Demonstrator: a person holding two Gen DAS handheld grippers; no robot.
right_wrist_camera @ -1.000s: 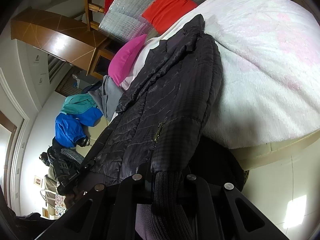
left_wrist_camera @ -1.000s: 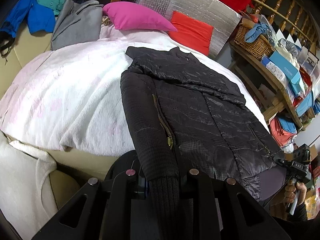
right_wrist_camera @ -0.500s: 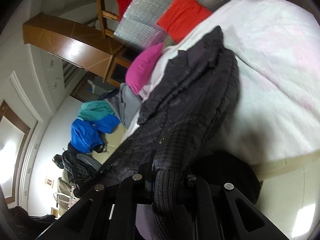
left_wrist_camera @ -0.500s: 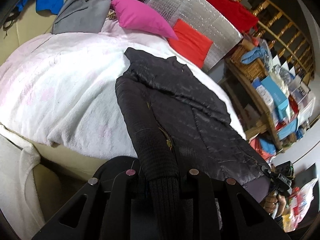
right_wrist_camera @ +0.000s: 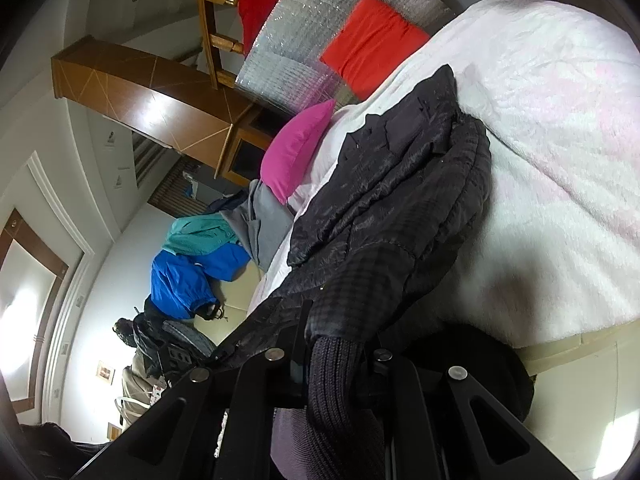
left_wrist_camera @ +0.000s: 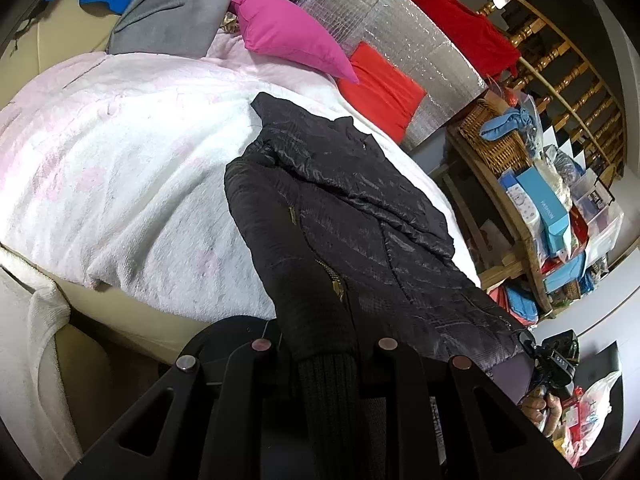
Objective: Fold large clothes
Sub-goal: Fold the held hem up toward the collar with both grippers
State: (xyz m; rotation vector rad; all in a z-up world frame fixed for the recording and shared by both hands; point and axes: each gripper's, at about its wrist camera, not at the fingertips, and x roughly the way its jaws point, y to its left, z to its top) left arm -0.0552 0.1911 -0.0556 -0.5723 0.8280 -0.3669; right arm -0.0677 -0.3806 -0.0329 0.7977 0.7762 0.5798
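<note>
Currently | black jacket [left_wrist_camera: 352, 216] is lying spread on the white blanket [left_wrist_camera: 120, 184], hem end overhanging | left gripper [left_wrist_camera: 320, 356] and right gripper [right_wrist_camera: 332, 360] are each clamping 1 ribbed cuff | folding is barely starting: sleeves and body remaining.

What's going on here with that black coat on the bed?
A person is folding a black quilted jacket that lies on a bed covered with a white fleece blanket. They hold tongs in each hand. The left tongs are shut on one ribbed knit cuff, and the right tongs grip the other cuff. Both sleeves are pulled toward the bed's near edge, and the jacket is not yet folded.
</note>
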